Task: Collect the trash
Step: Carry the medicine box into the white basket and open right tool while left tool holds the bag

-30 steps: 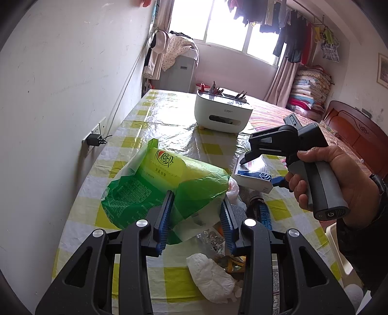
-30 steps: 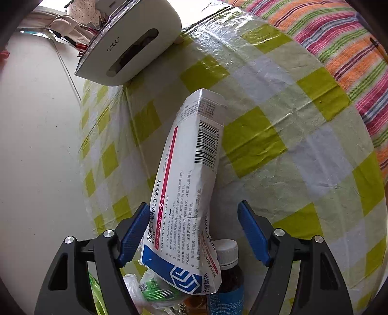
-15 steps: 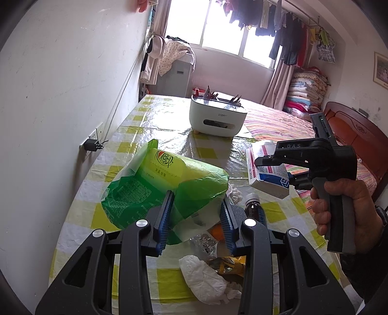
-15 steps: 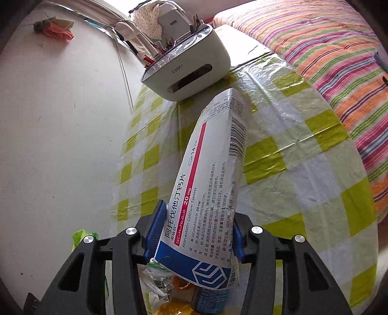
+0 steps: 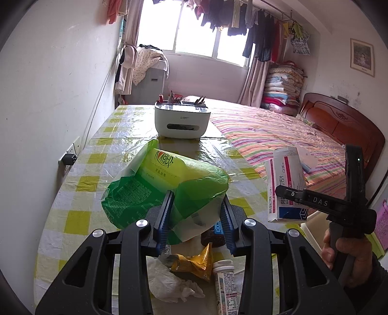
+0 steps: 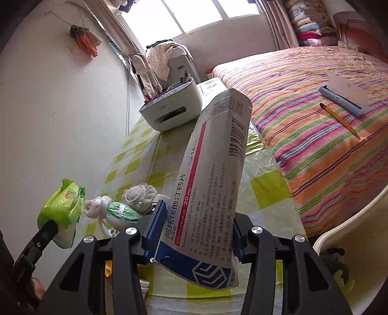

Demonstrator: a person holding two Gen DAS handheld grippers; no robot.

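gripping a green plastic bag (image 5: pixel 167 184), the left gripper (image 5: pixel 196 218) is held above the checked table (image 5: pixel 72 218). a white medicine box (image 6: pixel 211 174) is clamped in the right gripper (image 6: pixel 194 232), raised over the table's bed-side edge, apart from the bag.

- A lived-in bedroom at home.
- Bed (image 5: pixel 278 130) with striped cover at 2 o'clock, wooden headboard (image 5: pixel 344 121) behind it.
- Folded quilts (image 5: pixel 282 89) stacked at 1 o'clock.
- Laundry (image 5: pixel 245 19) hanging across the window (image 5: pixel 194 31) at 12 o'clock.
- Checked-cloth table (image 5: pixel 80 184) against the wall.
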